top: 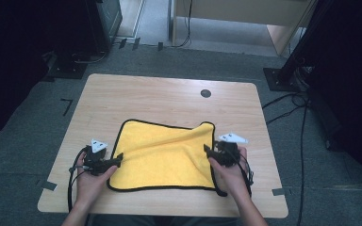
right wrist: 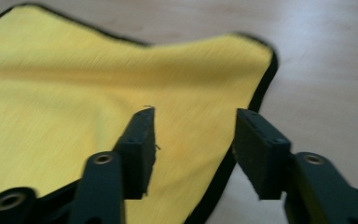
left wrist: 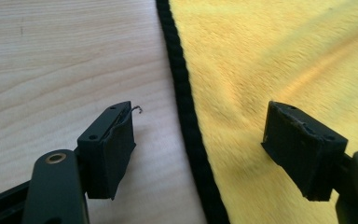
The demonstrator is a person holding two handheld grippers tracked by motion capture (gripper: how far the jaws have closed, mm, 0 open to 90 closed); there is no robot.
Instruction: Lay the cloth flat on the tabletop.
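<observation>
- We see a yellow cloth [top: 162, 157] with a black hem lying in the lower middle of the high view, on the near half of the wooden surface [top: 169, 96]. It rests mostly flat, with soft ridges running toward its upper right corner.
- The cloth looks plush and limp, so we judge it will sag and drag rather than keep a shape when lifted.
- Our left claw [top: 119, 157] sits at the cloth's left edge. In the left gripper view its jaws stand apart and straddle the black hem [left wrist: 186, 116], one over bare wood, one over yellow pile, pressing on nothing.
- Our right claw [top: 207, 151] hovers at the cloth's right edge. In the right gripper view its jaws are open with the right hem [right wrist: 256, 100] running up between them, and the pads grip nothing.
- The step in hand, as we read it, is taking both side edges for a fold or a lift.
- To do it well, we should lower each claw until the lower pad slides under the hem, then close on hem and pile together.
- We should bite at matching points on both sides, so the cloth rises level and does not twist.
</observation>
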